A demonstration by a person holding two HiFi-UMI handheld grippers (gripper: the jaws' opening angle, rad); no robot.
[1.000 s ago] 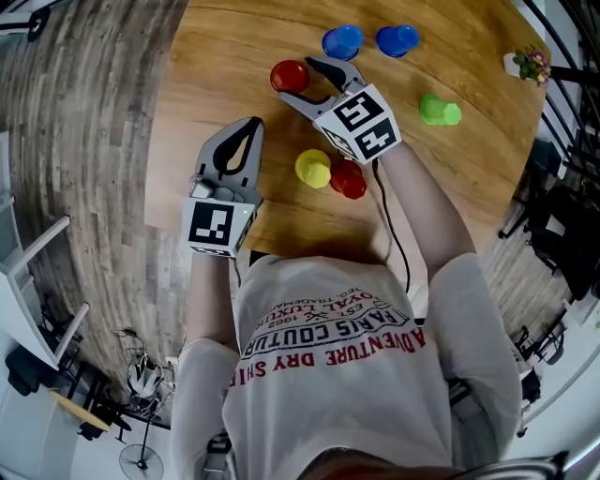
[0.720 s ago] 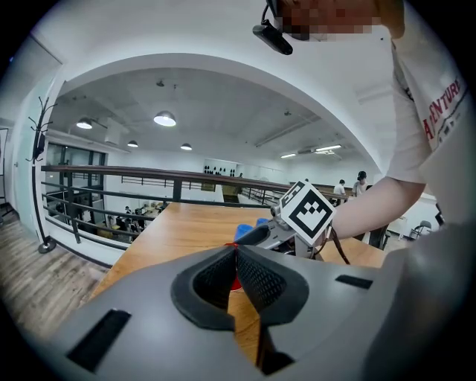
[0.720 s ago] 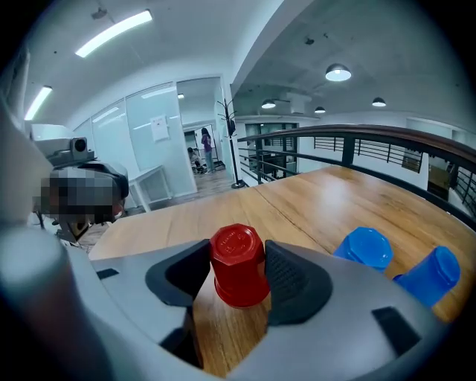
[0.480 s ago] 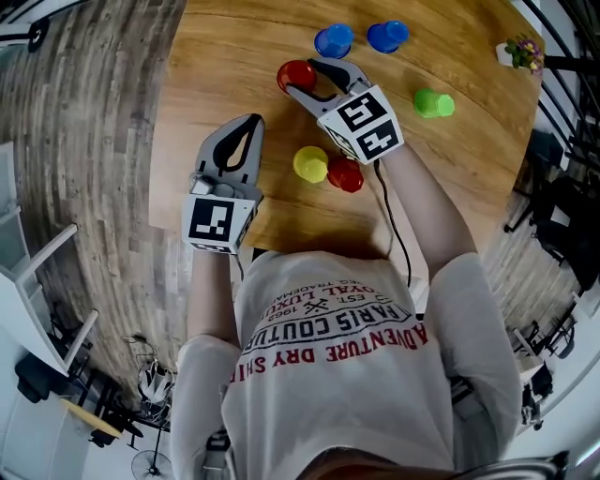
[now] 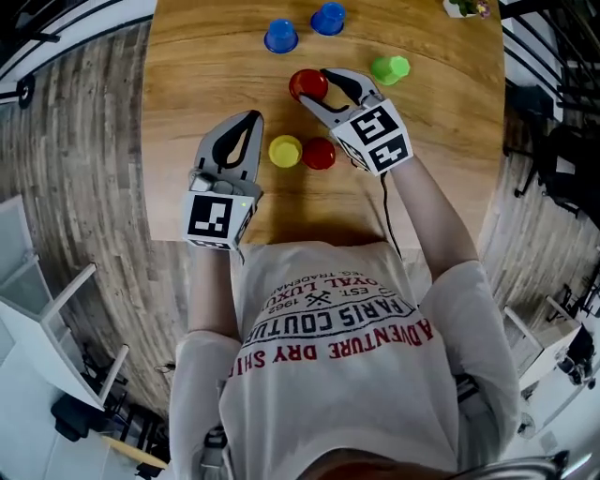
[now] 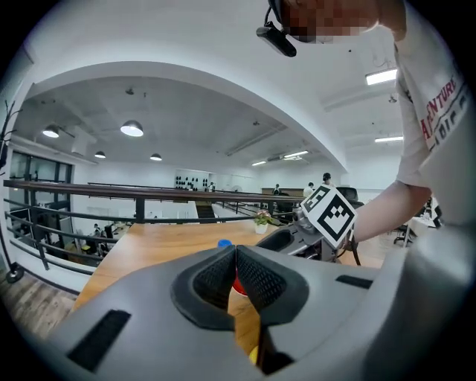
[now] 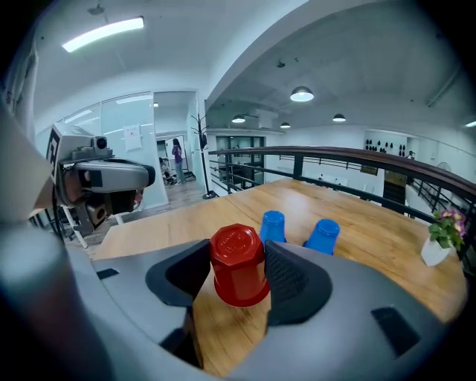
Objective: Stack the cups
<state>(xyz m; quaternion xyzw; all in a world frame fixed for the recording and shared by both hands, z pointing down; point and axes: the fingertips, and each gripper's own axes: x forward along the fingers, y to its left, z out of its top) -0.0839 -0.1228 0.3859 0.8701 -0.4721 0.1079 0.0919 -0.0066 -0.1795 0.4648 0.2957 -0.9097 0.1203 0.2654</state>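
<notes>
An upside-down red cup (image 5: 305, 82) (image 7: 236, 264) stands between the jaws of my right gripper (image 5: 316, 86) (image 7: 238, 274), and both pads press on its sides. A yellow cup (image 5: 284, 150) and a second red cup (image 5: 319, 153) sit side by side nearer the table's front. Two blue cups (image 5: 280, 36) (image 7: 273, 227) stand at the far side, and a green cup (image 5: 389, 68) lies on its side to the right. My left gripper (image 5: 249, 120) (image 6: 235, 249) is shut with nothing in it, left of the yellow cup.
The wooden table (image 5: 206, 84) ends just in front of the person's body. A small potted plant (image 5: 466, 7) (image 7: 439, 238) stands at the far right corner. White furniture stands on the floor to the left.
My right gripper's jaws have closed in on the red cup, which was beside one open jaw before. The left gripper has stayed where it was.
</notes>
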